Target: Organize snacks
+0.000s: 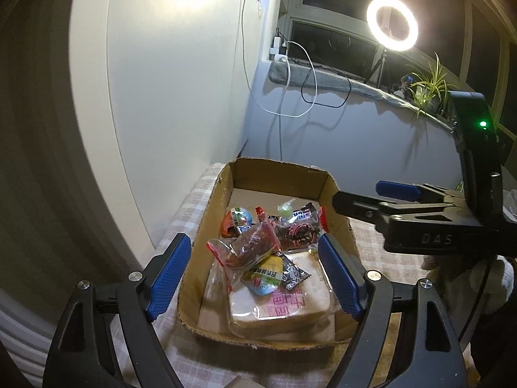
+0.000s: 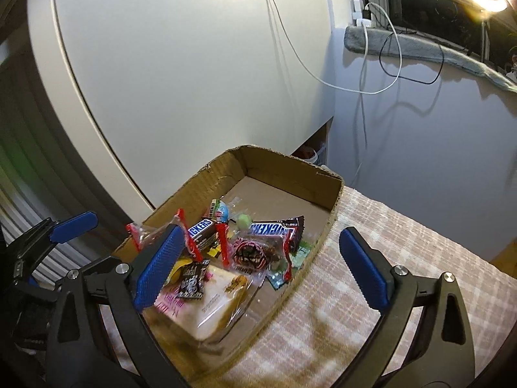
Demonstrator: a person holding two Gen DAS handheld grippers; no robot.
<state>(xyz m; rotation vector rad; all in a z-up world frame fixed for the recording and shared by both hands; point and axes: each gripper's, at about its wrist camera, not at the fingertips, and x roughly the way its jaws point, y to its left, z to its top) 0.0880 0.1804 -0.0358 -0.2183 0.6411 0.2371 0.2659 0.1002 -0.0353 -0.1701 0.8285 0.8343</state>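
Cardboard box (image 1: 226, 187) with ragged rim, bright wrapped snacks (image 1: 258, 245) piled inside, wrapped bread (image 1: 284, 310) beneath, left gripper (image 1: 255, 274) and right gripper (image 2: 258, 265) both spread wide, holding nothing

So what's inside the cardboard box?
The cardboard box holds a wrapped bread slice, Snickers bars, and other small candy packets piled together. Whatever lies under the pile is covered.
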